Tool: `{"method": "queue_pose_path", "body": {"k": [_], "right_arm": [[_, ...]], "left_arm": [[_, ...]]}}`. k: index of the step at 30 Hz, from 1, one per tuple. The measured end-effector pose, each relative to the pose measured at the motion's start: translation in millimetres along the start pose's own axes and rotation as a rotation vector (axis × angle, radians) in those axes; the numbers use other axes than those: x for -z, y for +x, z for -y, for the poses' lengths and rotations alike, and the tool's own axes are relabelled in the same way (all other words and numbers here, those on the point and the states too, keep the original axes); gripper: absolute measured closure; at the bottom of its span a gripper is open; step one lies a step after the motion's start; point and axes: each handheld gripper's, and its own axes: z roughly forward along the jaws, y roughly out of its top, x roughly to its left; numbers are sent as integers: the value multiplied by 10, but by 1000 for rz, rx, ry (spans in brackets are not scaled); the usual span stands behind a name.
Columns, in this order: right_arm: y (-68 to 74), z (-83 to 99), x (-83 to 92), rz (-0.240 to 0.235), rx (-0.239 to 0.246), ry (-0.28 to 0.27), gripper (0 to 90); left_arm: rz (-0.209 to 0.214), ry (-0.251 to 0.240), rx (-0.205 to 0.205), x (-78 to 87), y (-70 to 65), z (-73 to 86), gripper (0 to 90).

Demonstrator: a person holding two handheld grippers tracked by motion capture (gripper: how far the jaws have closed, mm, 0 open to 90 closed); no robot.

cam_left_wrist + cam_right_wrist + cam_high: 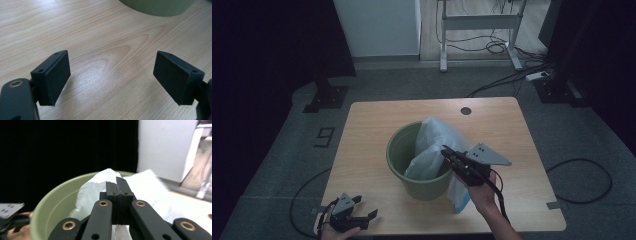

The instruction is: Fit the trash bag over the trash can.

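A green bucket stands in the middle of the wooden table. A white plastic bag lies partly inside it and hangs over its right rim down to the tabletop. My right gripper is over the bucket's right rim, shut on a fold of the bag. In the right gripper view the jaws are pressed together, with the bag and the bucket's rim behind them. My left gripper rests open at the table's front left corner. Its view shows my left gripper wide apart over bare wood, with the bucket's base ahead.
A round cable hole sits near the table's far edge. On the floor behind are a white desk frame, cables and a black stand base. A cable loop lies right of the table.
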Motion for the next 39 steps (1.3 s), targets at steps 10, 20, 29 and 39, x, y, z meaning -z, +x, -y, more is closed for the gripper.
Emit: {"method": "queue_pose_path", "body": {"k": [10,20,29,39], "right_arm": [[104,230,104,-37,-8,-23,538],[27,409,608,66,-6,-74,316],[-137,772,544,155,-51,15,278],[-190,1001,327,199,-52,109,282]], "left_arm": [[-2,-2,2,8,11,10,140],[1,11,-10,-22,-27,1,140],[1,16,-9,-30,-25,8,140],[2,12,-5,-24,-18,9,140]]}}
